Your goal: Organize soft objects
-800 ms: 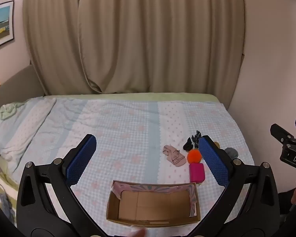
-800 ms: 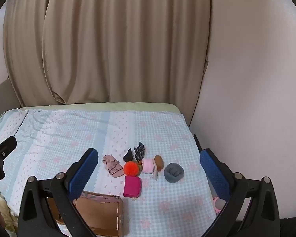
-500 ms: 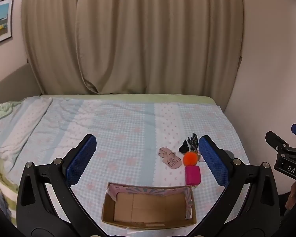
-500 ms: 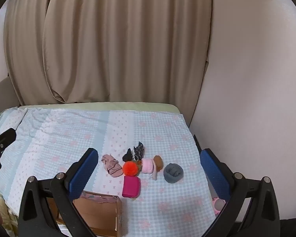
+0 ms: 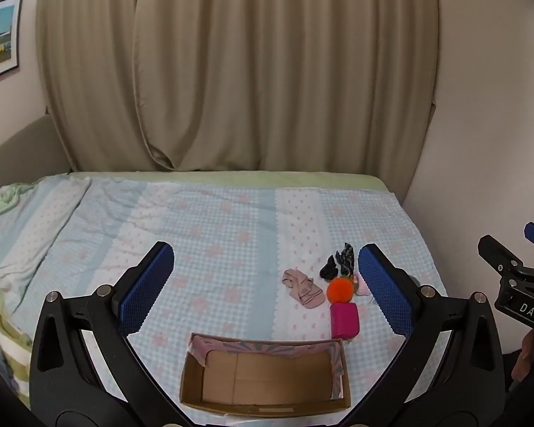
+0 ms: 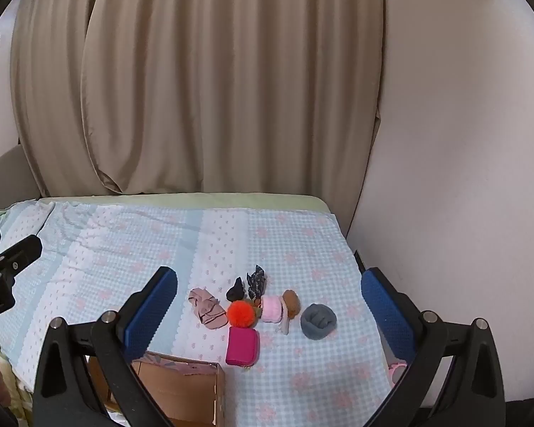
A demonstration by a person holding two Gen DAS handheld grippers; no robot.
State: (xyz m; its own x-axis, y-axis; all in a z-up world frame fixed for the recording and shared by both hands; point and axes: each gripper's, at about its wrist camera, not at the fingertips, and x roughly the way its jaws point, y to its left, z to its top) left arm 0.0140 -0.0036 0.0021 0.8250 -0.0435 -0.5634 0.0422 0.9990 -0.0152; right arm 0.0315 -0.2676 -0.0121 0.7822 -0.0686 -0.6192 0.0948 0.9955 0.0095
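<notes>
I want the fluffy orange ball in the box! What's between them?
The magenta pouch lies between the orange pompom and the box, seen in both views.

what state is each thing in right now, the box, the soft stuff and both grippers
brown cardboard box: open, nothing inside
fluffy orange pompom: on the bed, outside the box
magenta zip pouch: flat on the bed, zipped
rolled grey sock: balled up, apart from the rest
left gripper: open, holding nothing
right gripper: open, holding nothing
</notes>
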